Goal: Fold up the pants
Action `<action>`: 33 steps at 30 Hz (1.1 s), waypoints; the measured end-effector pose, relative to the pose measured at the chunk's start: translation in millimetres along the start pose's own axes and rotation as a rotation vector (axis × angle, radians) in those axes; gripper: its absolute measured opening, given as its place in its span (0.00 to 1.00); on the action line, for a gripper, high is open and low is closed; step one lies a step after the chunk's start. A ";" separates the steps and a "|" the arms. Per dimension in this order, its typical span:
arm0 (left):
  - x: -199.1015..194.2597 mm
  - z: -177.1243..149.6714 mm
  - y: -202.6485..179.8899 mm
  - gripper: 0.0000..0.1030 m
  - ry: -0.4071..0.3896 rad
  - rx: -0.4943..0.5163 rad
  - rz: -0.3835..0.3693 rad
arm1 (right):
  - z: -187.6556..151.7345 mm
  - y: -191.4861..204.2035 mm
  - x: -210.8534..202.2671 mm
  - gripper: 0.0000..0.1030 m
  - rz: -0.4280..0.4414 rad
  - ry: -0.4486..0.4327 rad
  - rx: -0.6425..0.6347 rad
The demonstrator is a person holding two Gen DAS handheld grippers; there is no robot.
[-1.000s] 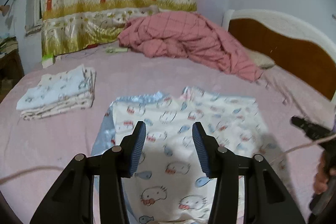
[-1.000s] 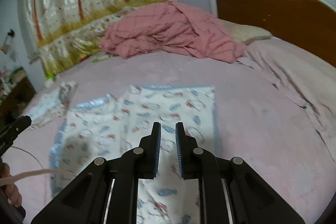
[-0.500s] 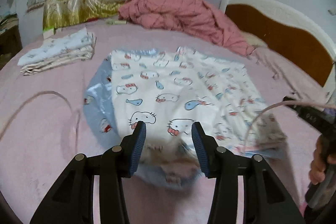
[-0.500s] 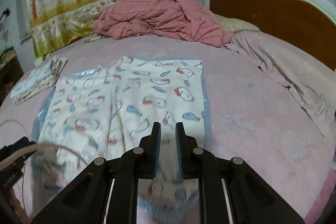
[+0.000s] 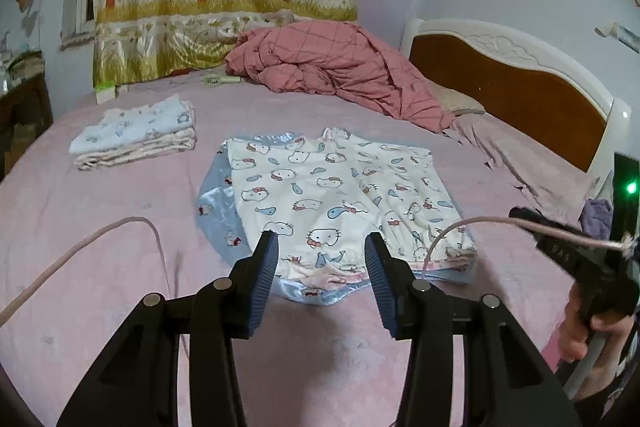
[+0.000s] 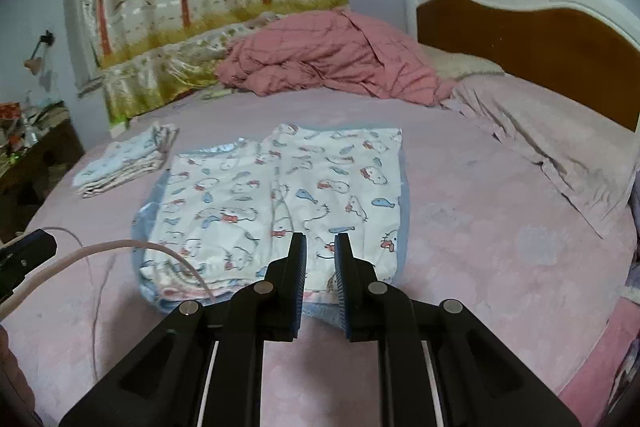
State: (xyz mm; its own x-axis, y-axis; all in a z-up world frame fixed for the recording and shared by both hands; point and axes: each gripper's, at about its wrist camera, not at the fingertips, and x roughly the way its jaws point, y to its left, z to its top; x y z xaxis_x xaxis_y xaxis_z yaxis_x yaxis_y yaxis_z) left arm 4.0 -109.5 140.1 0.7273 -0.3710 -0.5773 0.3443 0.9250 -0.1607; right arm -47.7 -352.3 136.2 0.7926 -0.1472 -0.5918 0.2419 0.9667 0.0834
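Observation:
White pants with a cat and fish print and a shiny blue lining [image 5: 336, 195] lie folded flat on the pink bed [image 5: 120, 287], also in the right wrist view [image 6: 280, 199]. My left gripper [image 5: 320, 251] is open and empty, held just short of the pants' near edge. My right gripper [image 6: 320, 247] has its jaws a narrow gap apart and empty, at the near edge of the pants.
A stack of folded clothes [image 5: 136, 131] lies at the left. A bunched pink quilt [image 5: 332, 67] lies at the back. A wooden headboard [image 5: 512, 91] stands at the right. Pink cables [image 5: 80, 247] trail over the bed. A dark side table [image 6: 36, 147] stands left.
Both grippers have pulled back from over the pants toward the near side of the bed. The pants lie folded and free of both grippers.

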 end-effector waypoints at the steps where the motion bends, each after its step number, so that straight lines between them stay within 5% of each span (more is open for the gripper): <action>1: -3.0 1.2 -0.7 0.42 -0.004 0.001 0.008 | 1.0 1.0 -5.9 0.14 0.001 -0.010 -0.006; 5: 0.5 8.1 -4.7 0.41 -0.020 0.020 0.004 | 9.6 -4.2 -19.7 0.14 0.014 -0.037 0.022; 7: 15.7 10.2 -4.3 0.41 -0.004 0.024 -0.008 | 14.2 -9.4 -15.3 0.23 -0.024 -0.038 0.029; 13: 85.6 8.1 11.7 0.39 0.153 -0.057 -0.079 | 7.9 -45.1 32.7 0.25 -0.050 0.080 0.105; 20: 145.1 6.8 10.9 0.39 0.215 -0.078 -0.124 | -11.7 -76.3 97.3 0.25 -0.030 0.196 0.217; 28: 183.7 -21.0 27.6 0.30 0.353 -0.124 -0.142 | -23.8 -73.5 133.4 0.25 -0.030 0.191 0.248; 33: 176.8 -28.9 36.0 0.30 0.326 -0.132 -0.179 | -23.0 -61.5 128.0 0.25 -0.041 0.169 0.216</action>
State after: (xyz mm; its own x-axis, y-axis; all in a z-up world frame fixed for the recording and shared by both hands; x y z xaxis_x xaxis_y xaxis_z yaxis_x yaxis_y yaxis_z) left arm 127.8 -139.4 9.1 0.4289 -0.5013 -0.7515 0.3535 0.8587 -0.3711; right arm 26.0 -425.8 36.8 0.6793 -0.1309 -0.7221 0.4001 0.8909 0.2149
